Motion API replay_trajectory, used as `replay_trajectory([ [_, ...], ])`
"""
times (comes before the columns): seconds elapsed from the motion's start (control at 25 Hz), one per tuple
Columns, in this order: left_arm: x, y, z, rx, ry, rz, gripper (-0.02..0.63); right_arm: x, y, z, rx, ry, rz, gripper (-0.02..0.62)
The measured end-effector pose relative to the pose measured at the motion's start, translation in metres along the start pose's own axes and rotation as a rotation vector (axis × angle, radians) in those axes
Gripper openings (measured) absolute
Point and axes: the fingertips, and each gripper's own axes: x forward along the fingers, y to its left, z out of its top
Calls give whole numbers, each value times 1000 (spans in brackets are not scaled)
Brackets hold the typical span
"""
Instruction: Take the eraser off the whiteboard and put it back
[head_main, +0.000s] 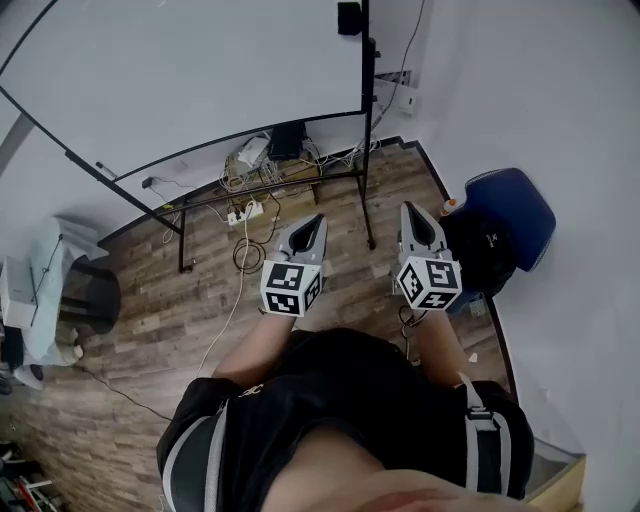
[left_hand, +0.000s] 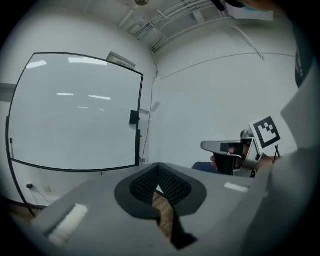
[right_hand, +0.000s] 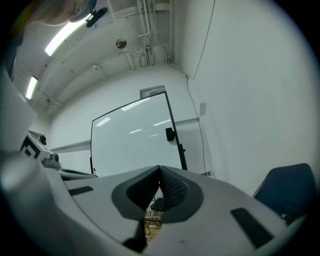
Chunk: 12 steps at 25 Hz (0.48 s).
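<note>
The fingers of the left gripper (head_main: 317, 222) are closed with nothing between them. The fingers of the right gripper (head_main: 411, 212) are closed as well and hold nothing. The two grippers are side by side above the wood floor (head_main: 150, 330) and point at 12 o'clock toward the whiteboard (head_main: 180, 70).

The eraser (head_main: 349, 18) sits at the board's 3 o'clock edge, well apart from both grippers.

Only the head view shows the cables (head_main: 250, 195) under the stand. The right gripper view adds a ceiling light strip (right_hand: 60, 37) and has the blue chair (right_hand: 287, 187) at its 4 o'clock. The left gripper view shows the right gripper at its 3 o'clock.
</note>
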Motion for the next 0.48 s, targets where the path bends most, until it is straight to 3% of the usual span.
replay_trajectory([
  [0.2, 5, -22, -4, 9, 18, -6, 11, -10, -10, 0, 15, 2, 32, 6],
  [0.48, 17, -19, -11, -23, 40, 2, 11, -5, -13, -4, 10, 12, 57, 6],
])
